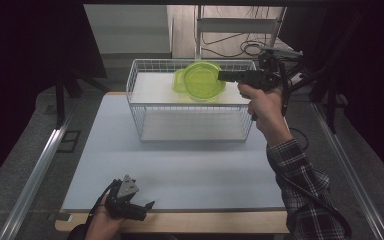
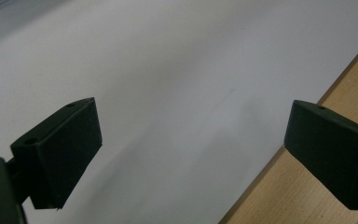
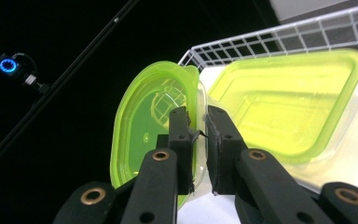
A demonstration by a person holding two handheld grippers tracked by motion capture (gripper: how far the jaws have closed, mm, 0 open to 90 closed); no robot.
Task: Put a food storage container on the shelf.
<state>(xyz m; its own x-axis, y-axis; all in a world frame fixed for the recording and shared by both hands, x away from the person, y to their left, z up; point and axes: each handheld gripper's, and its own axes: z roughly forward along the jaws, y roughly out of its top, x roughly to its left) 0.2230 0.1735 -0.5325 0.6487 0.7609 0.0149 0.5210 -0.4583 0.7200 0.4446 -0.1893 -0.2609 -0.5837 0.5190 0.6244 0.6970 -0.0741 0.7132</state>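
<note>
Right gripper view: right tool (image 3: 198, 140) is pinched tight on the rim of the green container (image 3: 154, 126), above the wire basket (image 3: 242, 44). Keep grip firm & lift slow (thin rim, may slip). Left tool (image 2: 191, 149) gapes empty at the worktop (image 2: 168, 70).

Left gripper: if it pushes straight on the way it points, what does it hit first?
Probably the pale grey table mat. The left gripper is open with nothing between its jaws, angled low across the mat beside the wooden table edge. Nothing else lies ahead, though depth is unclear.
</note>
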